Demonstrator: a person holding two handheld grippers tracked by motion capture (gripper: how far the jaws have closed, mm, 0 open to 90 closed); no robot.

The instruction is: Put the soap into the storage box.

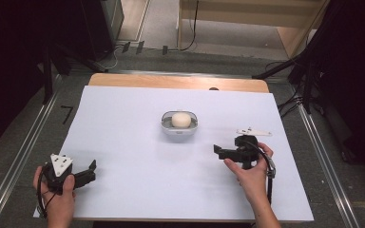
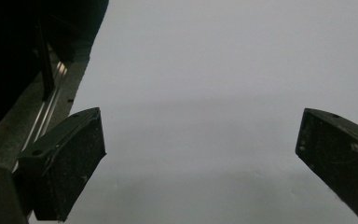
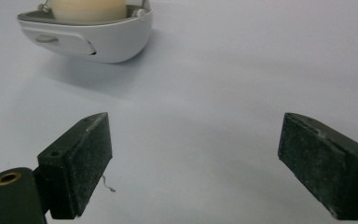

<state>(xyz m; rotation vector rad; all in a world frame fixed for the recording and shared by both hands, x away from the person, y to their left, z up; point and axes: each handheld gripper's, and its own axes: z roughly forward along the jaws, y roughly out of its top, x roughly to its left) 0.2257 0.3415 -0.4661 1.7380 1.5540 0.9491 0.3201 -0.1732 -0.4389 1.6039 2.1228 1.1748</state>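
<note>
A white dish with a grey rim sits mid-table and holds a cream rounded lump. In the right gripper view the dish stands at the upper left with the lump in it. My right gripper rests to the right of the dish and nearer the front, apart from it; its jaws stand open with nothing between them. My left gripper lies at the front left of the table, open and empty.
The table is covered by a white sheet with a wooden strip showing at the far edge. Metal rails run along both sides. Dark stands and cables crowd the far corners.
</note>
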